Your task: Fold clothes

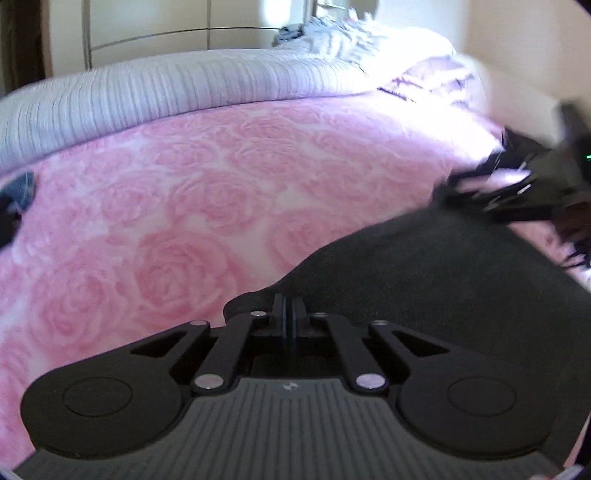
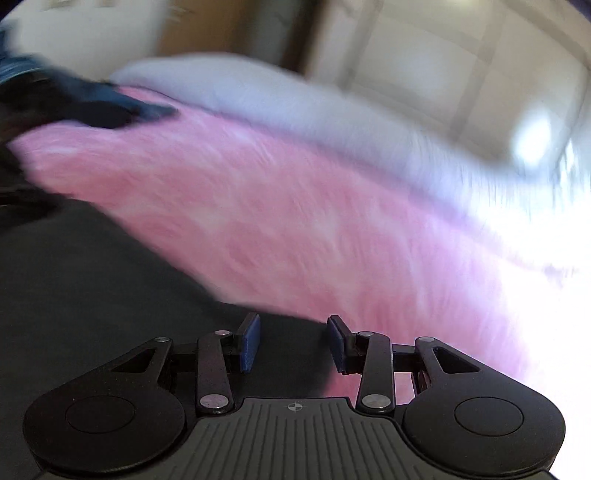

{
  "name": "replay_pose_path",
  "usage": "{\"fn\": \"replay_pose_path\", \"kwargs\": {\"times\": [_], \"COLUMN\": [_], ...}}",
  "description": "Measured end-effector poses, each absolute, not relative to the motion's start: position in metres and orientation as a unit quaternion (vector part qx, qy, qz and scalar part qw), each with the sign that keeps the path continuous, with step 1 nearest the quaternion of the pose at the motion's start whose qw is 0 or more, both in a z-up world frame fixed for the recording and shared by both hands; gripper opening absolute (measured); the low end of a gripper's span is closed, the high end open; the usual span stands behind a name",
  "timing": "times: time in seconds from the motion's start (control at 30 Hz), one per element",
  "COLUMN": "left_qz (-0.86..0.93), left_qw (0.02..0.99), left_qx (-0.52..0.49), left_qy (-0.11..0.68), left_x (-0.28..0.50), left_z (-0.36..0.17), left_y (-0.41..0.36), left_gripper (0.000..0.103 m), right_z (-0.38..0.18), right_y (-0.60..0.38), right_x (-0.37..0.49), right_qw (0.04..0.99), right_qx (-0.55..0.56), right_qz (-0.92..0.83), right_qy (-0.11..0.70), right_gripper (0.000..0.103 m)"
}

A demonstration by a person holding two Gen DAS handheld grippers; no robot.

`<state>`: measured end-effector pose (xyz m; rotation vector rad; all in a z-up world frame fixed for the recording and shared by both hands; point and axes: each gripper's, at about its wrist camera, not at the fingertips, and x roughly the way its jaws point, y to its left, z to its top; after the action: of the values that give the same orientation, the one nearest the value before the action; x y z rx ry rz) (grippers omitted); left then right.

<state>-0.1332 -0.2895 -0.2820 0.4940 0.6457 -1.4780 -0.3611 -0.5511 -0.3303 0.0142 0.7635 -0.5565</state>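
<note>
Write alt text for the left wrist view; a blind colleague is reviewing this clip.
The left gripper, fingers closed, pinches the edge of a dark garment lying on a pink rose-patterned blanket. The blurred right gripper reaches in at the garment's far side, with lavender bedding beyond.

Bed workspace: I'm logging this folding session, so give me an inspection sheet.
Surface: pink rose-pattern blanket over the bed; ribbed lilac cover along the far edge.
Job's things: black garment lying on the blanket.
Clutter: dark blue clothes at the blanket's edge.
Grippers: left gripper jaws shut on the garment's edge; right gripper jaws open above the garment, view blurred.
Cables: nothing seen.
Surroundings: pale wardrobe doors behind the bed.
</note>
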Motion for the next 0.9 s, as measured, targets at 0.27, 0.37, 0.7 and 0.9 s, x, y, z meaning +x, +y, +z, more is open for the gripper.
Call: {"fn": "replay_pose_path", "kwargs": {"times": [0.27,0.37,0.7,0.9], "left_qz": [-0.645,-0.639,-0.641,-0.624], "left_qw": [0.671,0.681,0.683,0.693], "left_qx": [0.223,0.216,0.197,0.196], "left_qy": [0.289,0.285,0.289,0.304], "left_x": [-0.136,-0.141,-0.174,-0.185], "left_z": [-0.279,-0.266,-0.259,-0.275], "left_y": [-0.295,-0.279,-0.183,-0.172], "left_gripper": [0.001,0.004,0.012,0.012], "right_z": [-0.306,-0.29,-0.299,-0.31], "right_y": [-0.541,-0.497,-0.365,-0.349], "right_x": [-0.39,-0.411,-0.497,-0.513], "right_qw": [0.892,0.902,0.932,0.921], "right_qx": [0.035,0.015,0.076,0.088], "right_qz": [-0.287,-0.284,-0.213,-0.234], "right_qy": [0.347,0.326,0.284,0.298], "right_gripper": [0.041,0.041,0.041,0.041]}}
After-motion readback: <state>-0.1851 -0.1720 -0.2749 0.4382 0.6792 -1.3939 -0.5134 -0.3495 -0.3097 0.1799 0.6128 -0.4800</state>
